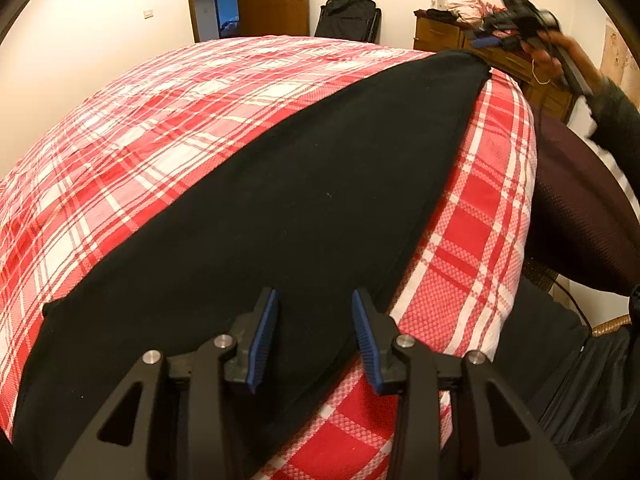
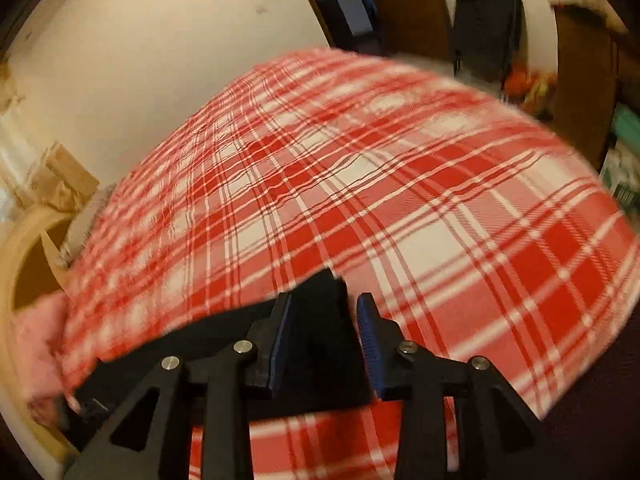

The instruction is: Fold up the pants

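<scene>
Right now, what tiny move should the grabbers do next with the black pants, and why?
Probably lower the left gripper and close it on the black pants. Its jaws are open with the cloth lying flat on the plaid bedcover; the right gripper looks open too.

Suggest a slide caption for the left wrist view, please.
Open left gripper hovers over black pants laid along a red plaid bedspread.

Warm indoor light falling evenly, shadows staying soft. Fisheye bending bed [image 1: 160, 120] into dome, corners going dark. Left wrist view staying sharp except blurred hand [image 1: 556, 52]; right wrist view smearing with motion blur throughout.
</scene>
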The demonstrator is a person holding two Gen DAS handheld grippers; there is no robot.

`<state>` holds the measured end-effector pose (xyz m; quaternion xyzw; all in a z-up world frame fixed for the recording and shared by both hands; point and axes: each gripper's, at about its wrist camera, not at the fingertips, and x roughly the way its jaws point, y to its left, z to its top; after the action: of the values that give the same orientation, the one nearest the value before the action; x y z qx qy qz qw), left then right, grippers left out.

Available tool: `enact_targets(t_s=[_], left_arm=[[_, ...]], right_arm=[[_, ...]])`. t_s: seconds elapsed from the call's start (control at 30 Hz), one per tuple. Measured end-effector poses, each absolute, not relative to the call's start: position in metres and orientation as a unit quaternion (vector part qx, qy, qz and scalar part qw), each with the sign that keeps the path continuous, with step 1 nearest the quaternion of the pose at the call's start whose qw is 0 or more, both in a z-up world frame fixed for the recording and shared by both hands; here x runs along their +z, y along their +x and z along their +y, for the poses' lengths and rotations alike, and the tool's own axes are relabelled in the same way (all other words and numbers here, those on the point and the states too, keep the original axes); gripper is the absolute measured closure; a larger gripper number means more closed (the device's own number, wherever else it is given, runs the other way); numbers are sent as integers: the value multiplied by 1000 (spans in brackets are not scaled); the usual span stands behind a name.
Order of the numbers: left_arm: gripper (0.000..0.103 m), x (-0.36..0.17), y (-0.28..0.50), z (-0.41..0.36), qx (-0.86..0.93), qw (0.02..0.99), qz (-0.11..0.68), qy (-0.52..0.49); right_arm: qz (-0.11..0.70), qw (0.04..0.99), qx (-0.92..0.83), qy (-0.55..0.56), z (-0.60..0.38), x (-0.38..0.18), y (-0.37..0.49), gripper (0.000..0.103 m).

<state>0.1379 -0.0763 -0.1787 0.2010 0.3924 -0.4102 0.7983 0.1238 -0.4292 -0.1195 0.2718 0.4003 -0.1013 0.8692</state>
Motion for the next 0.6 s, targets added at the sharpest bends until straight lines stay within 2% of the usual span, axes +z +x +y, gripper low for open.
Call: enact_targets(t_s=[0.1, 0.2, 0.27, 0.3, 0.33, 0.4, 0.47, 0.6], left_arm=[[61, -179, 139, -75, -411, 799, 393, 196], [61, -180, 140, -74, -412, 799, 393, 191], [60, -180, 140, -74, -413, 799, 393, 190], [59, -180, 140, -75, -413, 799, 392, 190], [59, -180, 140, -75, -414, 800, 392, 190], [59, -180, 141, -75, -414, 800, 393, 188], [58, -180, 140, -76, -413, 800, 393, 189], [58, -180, 139, -77, -410, 801, 393, 191]], right_arm=[[443, 823, -68, 349, -452, -140, 148, 68], [489, 781, -64, 384, -458, -163, 160, 68], [491, 774, -60, 394, -458, -170, 163, 69], [479, 781, -59, 398, -459, -169, 162, 81], [463, 789, -49, 402, -459, -167, 161, 88], [420, 817, -36, 394, -456, -155, 156, 98], [372, 857, -25, 356, -443, -137, 148, 100], [347, 905, -65, 238, -416, -115, 145, 100]])
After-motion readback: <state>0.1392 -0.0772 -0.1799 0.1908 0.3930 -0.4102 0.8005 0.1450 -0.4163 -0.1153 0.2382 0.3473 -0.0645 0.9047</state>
